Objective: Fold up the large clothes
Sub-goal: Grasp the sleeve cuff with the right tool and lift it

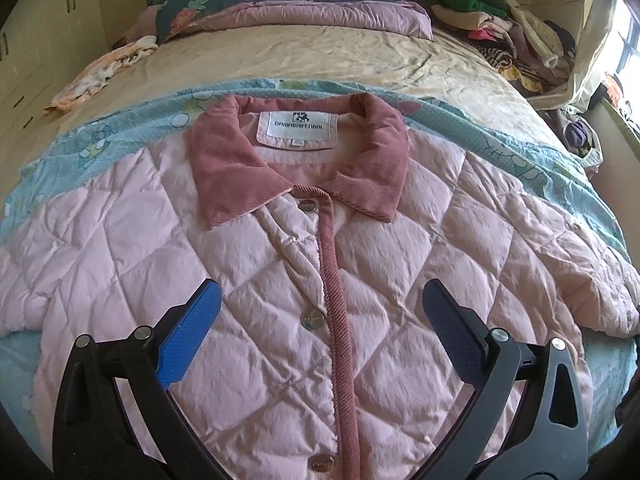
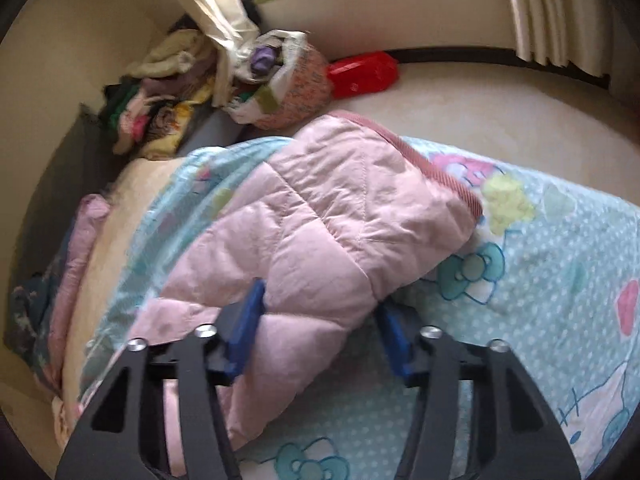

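A pale pink quilted jacket (image 1: 280, 280) lies face up and buttoned on the bed, its dusty-pink corduroy collar (image 1: 224, 168) towards the far side. My left gripper (image 1: 320, 292) hovers open over the jacket's chest, one finger on each side of the button strip, with nothing between the pads. In the right wrist view the jacket's sleeve (image 2: 332, 216) stretches away from me, its corduroy-trimmed cuff (image 2: 440, 168) at the far end. My right gripper (image 2: 320, 300) is shut on this puffy sleeve, both blue pads pressing into its sides.
The jacket rests on a light-blue cartoon sheet (image 1: 120, 120) over a beige bedspread (image 1: 320, 52). Folded quilts (image 1: 280, 12) lie at the head. A clothes pile (image 1: 512, 40) sits at the far right corner. Past the bed edge, a stuffed bag (image 2: 280, 80) and a red object (image 2: 364, 72) sit on the floor.
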Motion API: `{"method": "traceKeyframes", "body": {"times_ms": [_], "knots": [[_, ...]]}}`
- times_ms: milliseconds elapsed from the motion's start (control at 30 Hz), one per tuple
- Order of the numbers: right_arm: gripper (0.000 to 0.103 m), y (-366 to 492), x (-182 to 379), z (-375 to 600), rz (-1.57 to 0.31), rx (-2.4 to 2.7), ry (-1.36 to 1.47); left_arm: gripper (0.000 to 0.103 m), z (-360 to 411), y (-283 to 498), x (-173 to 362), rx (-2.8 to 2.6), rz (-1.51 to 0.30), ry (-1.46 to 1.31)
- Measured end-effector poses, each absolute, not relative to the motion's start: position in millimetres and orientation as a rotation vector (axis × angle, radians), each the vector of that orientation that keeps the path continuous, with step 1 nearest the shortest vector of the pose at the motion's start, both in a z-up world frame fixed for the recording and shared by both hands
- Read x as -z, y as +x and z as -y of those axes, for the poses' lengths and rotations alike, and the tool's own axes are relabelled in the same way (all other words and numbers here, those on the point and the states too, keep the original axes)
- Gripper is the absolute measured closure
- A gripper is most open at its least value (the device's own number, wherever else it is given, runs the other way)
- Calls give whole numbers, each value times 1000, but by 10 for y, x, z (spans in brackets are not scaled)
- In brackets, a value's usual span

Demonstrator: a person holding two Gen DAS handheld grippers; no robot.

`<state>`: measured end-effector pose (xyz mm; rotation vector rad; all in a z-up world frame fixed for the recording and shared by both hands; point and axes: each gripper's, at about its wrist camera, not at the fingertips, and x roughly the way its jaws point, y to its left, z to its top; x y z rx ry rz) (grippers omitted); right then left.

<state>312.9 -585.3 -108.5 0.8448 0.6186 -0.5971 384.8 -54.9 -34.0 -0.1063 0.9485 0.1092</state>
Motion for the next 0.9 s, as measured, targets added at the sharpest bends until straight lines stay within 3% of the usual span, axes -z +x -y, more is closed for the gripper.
{"method": "traceKeyframes", "body": {"times_ms": [67,167,533,900], "knots": [[69,3124,926,5787,-585,552,787,8,539,3828,283,-107,-941,-105],[74,3140,657,5648,-541,491,726,8,529,3797,180,-105,-924,-106],[78,3285,-463,4771,-408,266,454,8,351,3672,-357,-79,-831,-132],[80,3239,-1133,3856,-342,100,308,8,23,3526,-598,-68,-790,-164]]}}
